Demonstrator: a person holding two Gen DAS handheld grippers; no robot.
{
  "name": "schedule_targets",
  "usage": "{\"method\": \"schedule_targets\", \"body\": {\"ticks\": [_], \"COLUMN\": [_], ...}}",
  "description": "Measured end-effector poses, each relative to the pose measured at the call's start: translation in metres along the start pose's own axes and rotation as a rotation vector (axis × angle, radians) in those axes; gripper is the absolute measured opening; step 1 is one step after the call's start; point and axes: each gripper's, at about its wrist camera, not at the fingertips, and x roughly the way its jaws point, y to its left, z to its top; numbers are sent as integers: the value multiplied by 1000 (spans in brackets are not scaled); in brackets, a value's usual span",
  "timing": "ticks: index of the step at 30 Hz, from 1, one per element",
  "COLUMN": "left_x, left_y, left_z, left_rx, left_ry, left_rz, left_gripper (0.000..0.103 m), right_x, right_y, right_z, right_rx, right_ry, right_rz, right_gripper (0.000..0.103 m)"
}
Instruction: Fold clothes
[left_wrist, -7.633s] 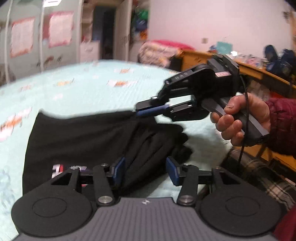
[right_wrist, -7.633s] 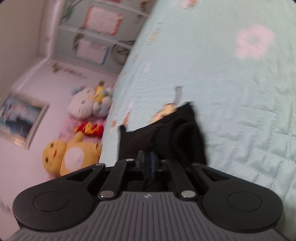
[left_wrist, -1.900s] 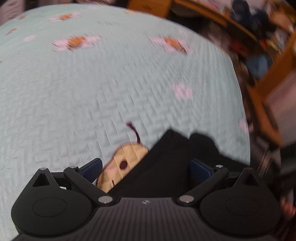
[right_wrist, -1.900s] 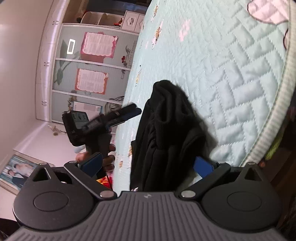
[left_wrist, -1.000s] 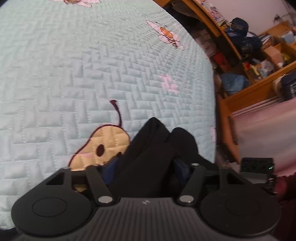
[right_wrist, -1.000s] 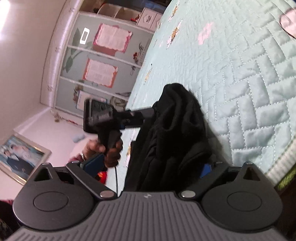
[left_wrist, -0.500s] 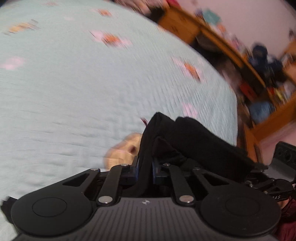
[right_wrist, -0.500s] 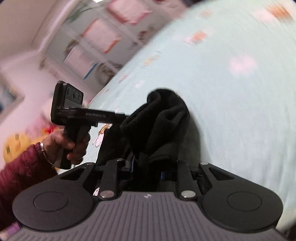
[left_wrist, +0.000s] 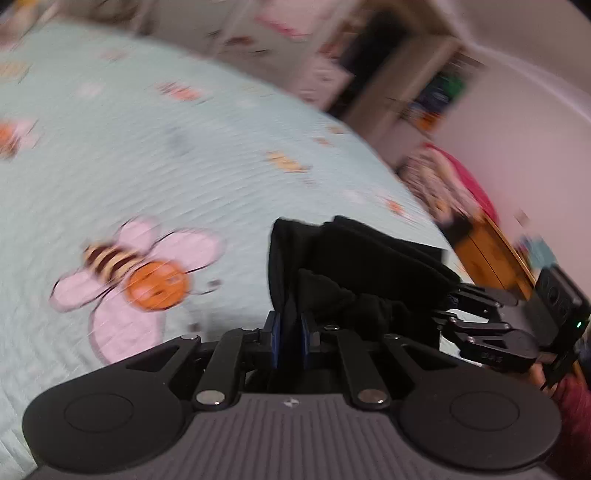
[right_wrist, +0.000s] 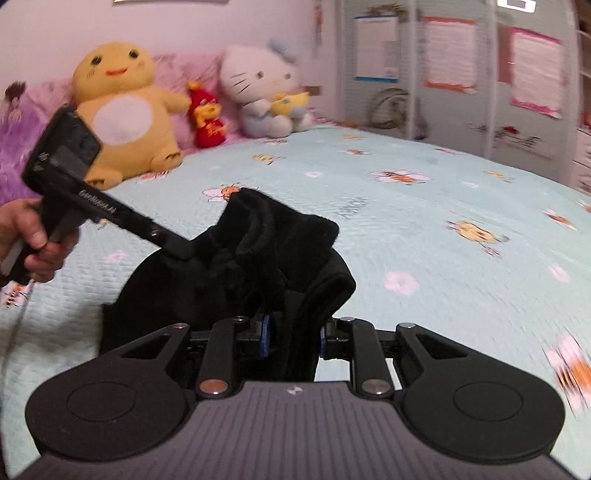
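Black garment (right_wrist: 258, 266) hung bunched above the bee-print quilt (right_wrist: 443, 229), left gripper (left_wrist: 290, 326) pinched nearly closed on it, right gripper (right_wrist: 291, 334) opening slightly, cloth between pads, only the right view showed plush toys (right_wrist: 122, 110) behind.

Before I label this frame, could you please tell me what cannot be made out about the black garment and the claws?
- Garment: its type and how far it is folded; bunched in both views.
- Its lower part: hidden behind the right claw body, right wrist view.
- Right claw's pads: mostly covered by cloth while its jaws are opening, so contact is unclear.
- Left claw: clamped on cloth; the quilt is motion-blurred, left wrist view.
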Motion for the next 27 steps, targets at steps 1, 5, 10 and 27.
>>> {"method": "schedule_targets", "body": {"ticks": [1,5,10,27], "left_x": [8,-1,-22,120], "left_y": [11,36,3,40], "left_z": [0,1,6,15], "left_rx": [-38,-119,-65,-170], "left_ry": [4,-62,-124,-12], "left_rz": [30,103,-39,-260], "left_gripper": [10,11,18,5], "right_x": [19,49,-9,96], "right_y": [-7,-30,-28,-78], "right_z": [3,-18,-49,-115], "right_rx": [15,276,637,1211], "right_ry": [17,53,-233,-179], "right_rz": [-8,-76,30,301], "right_gripper": [32,44,50,0]}}
